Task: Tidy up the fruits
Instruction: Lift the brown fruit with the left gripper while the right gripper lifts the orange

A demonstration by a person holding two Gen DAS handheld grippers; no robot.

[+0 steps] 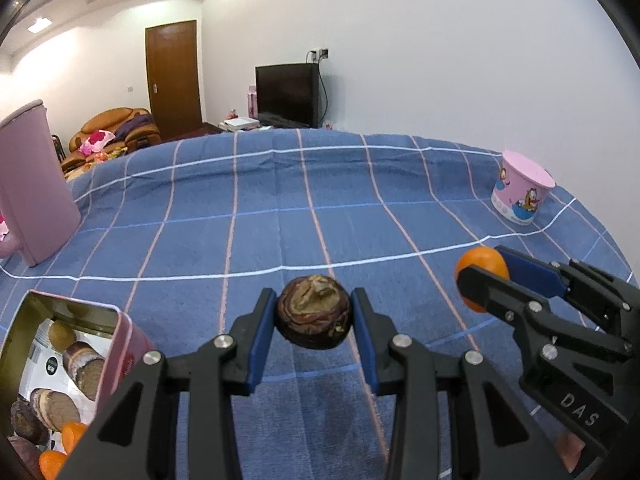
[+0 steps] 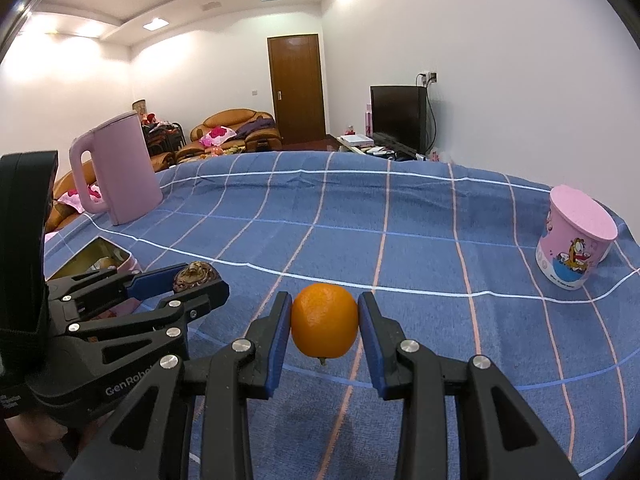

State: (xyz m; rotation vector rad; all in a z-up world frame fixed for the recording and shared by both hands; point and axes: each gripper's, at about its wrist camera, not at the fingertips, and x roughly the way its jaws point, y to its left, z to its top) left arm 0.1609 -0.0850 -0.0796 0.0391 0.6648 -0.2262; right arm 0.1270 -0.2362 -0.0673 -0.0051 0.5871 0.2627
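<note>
My left gripper (image 1: 314,312) is shut on a wrinkled dark brown fruit (image 1: 314,310) and holds it above the blue checked cloth (image 1: 280,208). My right gripper (image 2: 324,322) is shut on an orange (image 2: 324,320), also held above the cloth. In the left wrist view the right gripper (image 1: 486,276) and its orange (image 1: 482,264) are to the right. In the right wrist view the left gripper (image 2: 196,278) and the brown fruit (image 2: 195,274) are to the left. An open tin (image 1: 124,344) at lower left holds several brown fruits and oranges.
A pink kettle (image 2: 118,168) stands at the far left of the table. A pink cartoon cup (image 2: 574,240) stands upside down at the right edge. The tin (image 2: 120,258) sits behind the left gripper. A television and sofa lie beyond the table.
</note>
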